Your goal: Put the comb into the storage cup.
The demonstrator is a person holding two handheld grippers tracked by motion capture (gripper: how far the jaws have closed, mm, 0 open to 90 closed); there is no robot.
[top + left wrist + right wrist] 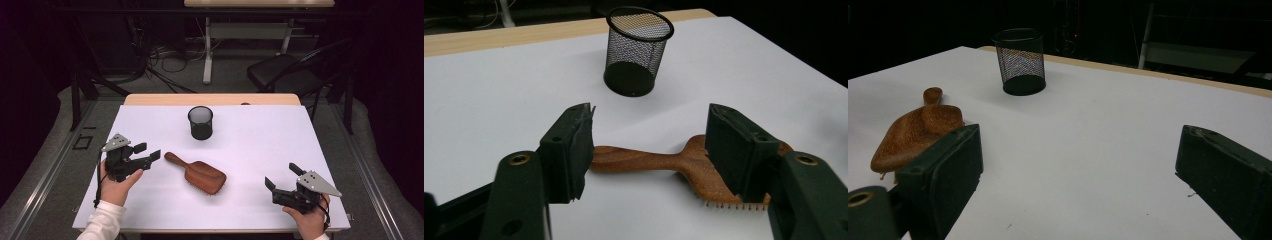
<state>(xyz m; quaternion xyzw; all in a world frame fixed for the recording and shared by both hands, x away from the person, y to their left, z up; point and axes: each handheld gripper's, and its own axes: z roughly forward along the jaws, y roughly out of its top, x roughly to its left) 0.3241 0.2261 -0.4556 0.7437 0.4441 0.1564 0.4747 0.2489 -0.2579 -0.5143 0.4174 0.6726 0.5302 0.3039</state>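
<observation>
A wooden hairbrush (196, 174) lies just below the centre of the high view on the white desk (260, 145), bristles down. Its long axis runs on a slant: the narrow handle points to the upper left of the frame, the broad oval head to the lower right. The handle's rounded end lies just beside the tips of the left gripper (148, 151), apart from them.

The left gripper, at the middle left of the frame, is held with its jaws spread wide and nothing between them. In the left gripper view (649, 145) the hairbrush (664, 162) lies crosswise beyond the jaws, handle toward the left jaw, head partly behind the right one.

The right gripper (282, 176), at the lower right of the high view, also stands with jaws wide apart and empty, well apart from the brush head.

A black mesh cup (200, 122) stands upright above the hairbrush, near the desk's far edge.
</observation>
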